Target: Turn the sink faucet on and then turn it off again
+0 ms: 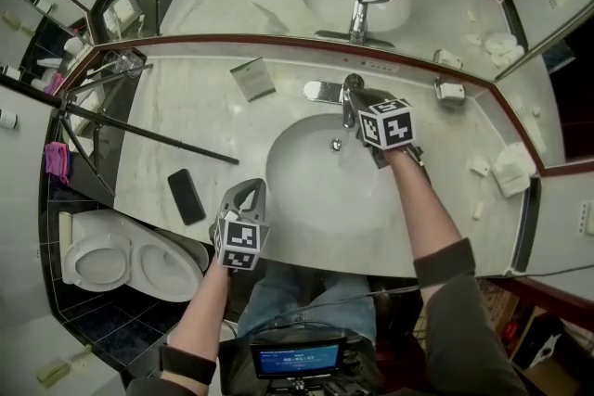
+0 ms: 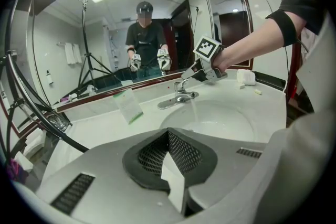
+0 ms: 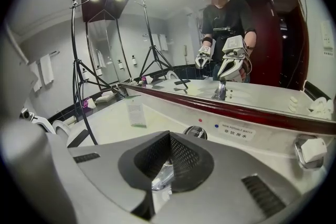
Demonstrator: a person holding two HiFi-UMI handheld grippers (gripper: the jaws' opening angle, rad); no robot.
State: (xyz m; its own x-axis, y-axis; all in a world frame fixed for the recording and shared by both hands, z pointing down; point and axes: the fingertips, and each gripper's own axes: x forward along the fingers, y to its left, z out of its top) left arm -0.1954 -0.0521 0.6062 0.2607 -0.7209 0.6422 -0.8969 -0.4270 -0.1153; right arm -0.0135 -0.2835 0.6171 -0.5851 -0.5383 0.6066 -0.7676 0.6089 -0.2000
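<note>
step: faucet (image 2: 181,96) running, shut-off in hand
right gripper (image 1: 360,102): fingers clenched, at lever (image 3: 164,176)
left gripper (image 1: 246,198): fingers clenched, empty
next: likely push lever to closed

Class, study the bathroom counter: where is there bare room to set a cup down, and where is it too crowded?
Bare marble lies left of the basin, between the card and the tripod leg. A smaller patch lies between the soap dish and the folded towel. Crowded: the front left, with the phone, and the faucet, where the right gripper sits.
</note>
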